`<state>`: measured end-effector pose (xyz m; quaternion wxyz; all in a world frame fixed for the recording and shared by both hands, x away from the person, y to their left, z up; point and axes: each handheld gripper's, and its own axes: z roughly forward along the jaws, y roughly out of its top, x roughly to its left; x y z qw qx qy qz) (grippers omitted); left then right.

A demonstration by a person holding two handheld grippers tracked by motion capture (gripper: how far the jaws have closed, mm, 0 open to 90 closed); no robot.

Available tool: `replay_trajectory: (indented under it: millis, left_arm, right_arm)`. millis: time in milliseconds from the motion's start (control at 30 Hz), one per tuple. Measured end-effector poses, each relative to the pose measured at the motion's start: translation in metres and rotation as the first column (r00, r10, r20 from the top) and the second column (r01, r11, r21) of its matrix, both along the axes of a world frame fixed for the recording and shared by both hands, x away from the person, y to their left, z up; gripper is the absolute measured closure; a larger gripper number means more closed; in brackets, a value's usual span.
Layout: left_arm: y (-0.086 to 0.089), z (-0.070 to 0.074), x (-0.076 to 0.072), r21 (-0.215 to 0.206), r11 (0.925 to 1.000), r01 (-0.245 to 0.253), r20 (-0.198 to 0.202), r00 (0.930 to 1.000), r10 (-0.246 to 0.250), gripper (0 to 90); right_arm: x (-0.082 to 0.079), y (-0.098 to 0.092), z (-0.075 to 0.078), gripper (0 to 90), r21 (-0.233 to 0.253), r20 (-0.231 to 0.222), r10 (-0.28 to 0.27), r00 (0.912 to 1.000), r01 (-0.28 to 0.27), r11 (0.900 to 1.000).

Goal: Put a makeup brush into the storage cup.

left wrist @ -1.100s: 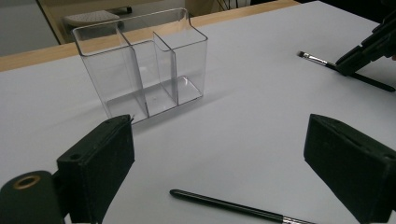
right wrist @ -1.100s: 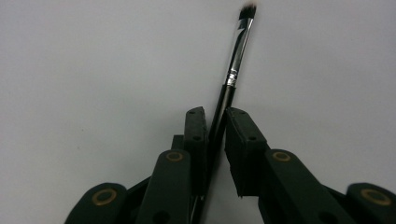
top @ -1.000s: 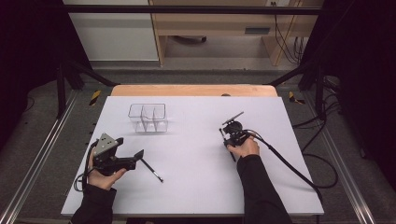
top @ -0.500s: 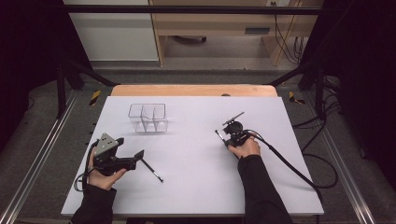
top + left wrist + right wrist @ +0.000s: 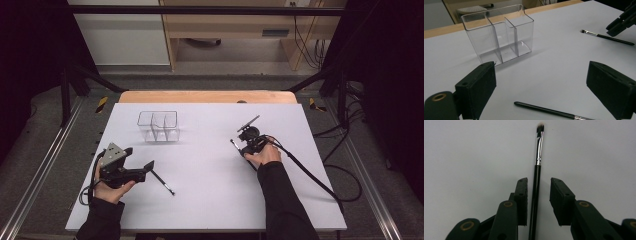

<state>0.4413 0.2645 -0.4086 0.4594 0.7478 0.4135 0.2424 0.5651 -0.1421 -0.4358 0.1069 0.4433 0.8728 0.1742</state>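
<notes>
Looking down from the high view, a white table [image 5: 210, 200] fills the middle of the frame. The left gripper [image 5: 145, 169] sits in the lower left, held in a hand, with a thin black brush [image 5: 163, 183] lying just past its tip. A clear divided box [image 5: 159, 126] stands above it, upper left of centre. The right gripper [image 5: 246, 145] is right of centre, and a second brush [image 5: 234, 144] pokes out at its left side.

In the left gripper view, the jaws stand wide apart, one at the lower left and one at the lower right. Between them, at the bottom of the frame, lies the black brush [image 5: 549, 110], touching neither jaw. The clear box [image 5: 499, 35] stands upright in the upper left, its compartments bare. The other brush [image 5: 606, 37] lies at the upper right, beside the right gripper [image 5: 621, 22].

In the right gripper view, the jaws are partly closed around the brush handle [image 5: 536, 195], which runs up the centre; the left jaw is close against it, the right one a little apart. Its bristles point to the top of the frame.
</notes>
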Motion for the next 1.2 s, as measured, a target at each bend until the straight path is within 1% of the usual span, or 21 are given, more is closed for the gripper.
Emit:
replay_trajectory:
  millis: [100, 200, 233, 333, 400, 533, 633, 800, 933, 1100, 1200]
  left_arm:
    - [0.0, 0.0, 0.0, 0.0, 1.0, 0.0, -0.001, 1.0, 0.0, 8.2]
    - [0.0, 0.0, 0.0, 0.001, 1.0, 0.001, -0.001, 1.0, -0.001, 8.2]
    - [0.0, 0.0, 0.0, 0.0, 1.0, 0.001, -0.001, 1.0, -0.001, 8.2]
    - [0.0, 0.0, 0.0, 0.001, 1.0, 0.001, -0.002, 1.0, -0.001, 8.3]
    - [0.0, 0.0, 0.0, 0.002, 1.0, 0.001, -0.002, 1.0, -0.001, 8.3]
    - [-0.001, -0.001, 0.0, 0.004, 1.0, 0.002, -0.003, 1.0, -0.002, 8.3]
    - [-0.001, -0.001, 0.0, 0.004, 1.0, 0.002, -0.004, 1.0, -0.002, 8.3]
    - [-0.002, -0.001, 0.0, 0.009, 1.0, 0.004, -0.006, 1.0, -0.004, 8.4]
    - [-0.002, -0.002, 0.001, 0.01, 0.9999, 0.006, -0.008, 1.0, -0.006, 8.4]
    - [-0.002, -0.002, 0.001, 0.009, 0.9999, 0.004, -0.007, 1.0, -0.004, 8.4]
    - [-0.002, -0.002, 0.001, 0.01, 0.9999, 0.004, -0.007, 1.0, -0.004, 8.4]
  right_arm:
    - [0.002, 0.001, -0.001, 67.7, -0.018, -0.019, -0.005, 0.9998, 0.004, 1.0]
    - [0.003, 0.001, -0.004, 68.4, -0.029, -0.042, 0.008, 0.9991, -0.009, 1.0]
    - [0.003, 0.002, -0.005, 68.8, -0.034, -0.056, 0.015, 0.9983, -0.017, 0.999]
    - [0.004, 0.003, -0.008, 70.7, -0.036, -0.076, 0.013, 0.997, -0.016, 0.999]
    - [0.004, 0.004, -0.009, 72.1, -0.038, -0.085, 0.025, 0.9961, -0.028, 0.999]
    - [0.004, 0.005, -0.012, 74.9, -0.041, -0.104, 0.016, 0.9944, -0.021, 0.999]
    - [0.004, 0.005, -0.012, 77.6, -0.038, -0.106, 0.021, 0.9941, -0.025, 0.999]
    - [0.003, 0.005, -0.012, 80.8, -0.037, -0.109, 0.011, 0.994, -0.015, 0.999]
    - [0.004, 0.005, -0.012, 83.4, -0.038, -0.119, -0.001, 0.9929, -0.003, 0.999]
    - [0.004, 0.006, -0.012, 84.0, -0.04, -0.122, -0.012, 0.9925, 0.008, 0.999]
    - [0.004, 0.006, -0.012, 84.2, -0.039, -0.118, -0.01, 0.9929, 0.005, 0.999]
